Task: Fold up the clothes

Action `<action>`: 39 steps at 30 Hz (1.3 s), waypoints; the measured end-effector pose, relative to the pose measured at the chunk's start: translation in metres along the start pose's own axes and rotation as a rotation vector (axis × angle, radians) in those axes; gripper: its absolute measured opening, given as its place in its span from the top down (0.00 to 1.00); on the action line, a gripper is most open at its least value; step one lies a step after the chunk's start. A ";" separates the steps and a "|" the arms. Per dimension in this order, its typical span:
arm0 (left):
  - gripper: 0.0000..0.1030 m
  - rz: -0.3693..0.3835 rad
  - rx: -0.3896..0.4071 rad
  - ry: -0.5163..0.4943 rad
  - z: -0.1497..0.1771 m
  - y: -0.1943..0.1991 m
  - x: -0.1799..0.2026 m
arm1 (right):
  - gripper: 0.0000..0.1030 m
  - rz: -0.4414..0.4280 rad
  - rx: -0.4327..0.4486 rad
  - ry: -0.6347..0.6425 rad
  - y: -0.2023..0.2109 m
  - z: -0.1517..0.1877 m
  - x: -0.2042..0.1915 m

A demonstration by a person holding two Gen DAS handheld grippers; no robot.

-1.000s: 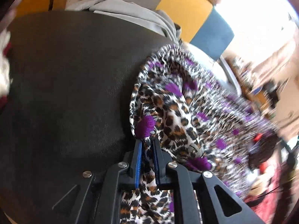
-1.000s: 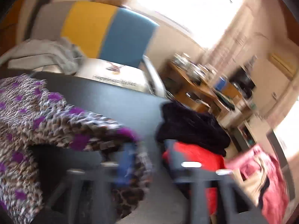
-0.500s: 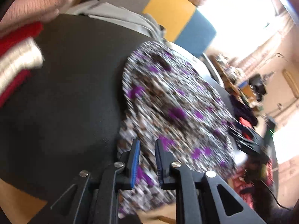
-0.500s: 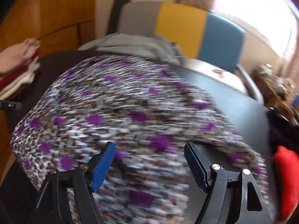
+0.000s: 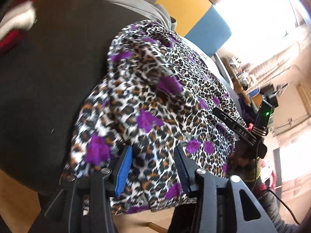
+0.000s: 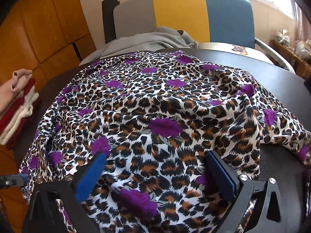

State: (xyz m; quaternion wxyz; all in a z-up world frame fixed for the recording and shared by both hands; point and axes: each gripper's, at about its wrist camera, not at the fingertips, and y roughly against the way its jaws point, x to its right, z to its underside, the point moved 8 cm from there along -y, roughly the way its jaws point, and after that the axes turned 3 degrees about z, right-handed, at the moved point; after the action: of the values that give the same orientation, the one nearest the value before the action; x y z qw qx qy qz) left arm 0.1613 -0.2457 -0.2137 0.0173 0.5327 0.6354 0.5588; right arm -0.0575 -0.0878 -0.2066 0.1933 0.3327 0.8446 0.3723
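Both claws have let go: the leopard-print garment with purple flowers [image 6: 155,104] now lies rumpled on the dark counter [image 5: 48,68], left claw [image 5: 153,167] and right claw [image 6: 155,174] gaping empty above it.

Left black two-finger claw [image 5: 153,167] with blue ribbed pads: jaws apart, nothing between them, pointing forward and slightly downward. Right black two-finger claw [image 6: 155,174] with blue pads: jaws spread wide, empty, level; also visible in the left view [image 5: 236,127].
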 end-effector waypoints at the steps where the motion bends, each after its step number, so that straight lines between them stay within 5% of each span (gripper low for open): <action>1: 0.58 -0.021 0.000 -0.006 -0.002 -0.003 0.002 | 0.00 -0.001 0.002 0.001 0.000 0.000 0.000; 2: 0.64 -0.040 0.000 -0.012 -0.004 -0.006 0.003 | 0.00 -0.003 0.004 0.002 0.000 0.000 -0.001; 3: 0.89 -0.048 0.000 -0.020 -0.005 -0.006 0.003 | 0.00 -0.004 0.006 0.003 -0.001 0.000 -0.001; 4: 0.98 -0.056 0.000 -0.027 -0.005 -0.007 0.004 | 0.00 -0.002 0.007 0.007 -0.002 0.000 -0.002; 13: 0.98 -0.013 0.094 -0.012 -0.024 0.049 -0.014 | 0.00 0.020 0.002 0.032 -0.003 0.000 -0.001; 17: 1.00 -0.056 0.139 0.029 -0.031 0.082 -0.043 | 0.00 0.031 -0.001 0.042 -0.005 0.000 -0.003; 22: 0.81 0.084 0.012 -0.067 0.003 0.061 0.000 | 0.00 0.035 -0.002 0.043 -0.006 -0.001 -0.004; 25: 0.69 0.069 -0.048 -0.200 0.022 0.036 0.032 | 0.00 0.037 -0.003 0.042 -0.006 -0.001 -0.004; 33: 0.43 0.074 -0.069 -0.129 -0.025 -0.013 0.063 | 0.00 0.031 0.002 0.043 -0.004 0.000 -0.002; 39: 0.41 -0.116 -0.168 -0.129 -0.056 -0.069 0.060 | 0.00 0.013 0.014 0.026 -0.003 -0.001 -0.001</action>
State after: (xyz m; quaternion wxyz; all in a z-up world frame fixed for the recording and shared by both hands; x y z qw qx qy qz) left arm 0.0554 -0.2297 -0.2082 0.1353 0.5265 0.6136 0.5727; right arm -0.0587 -0.0902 -0.2078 0.1774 0.3344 0.8476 0.3719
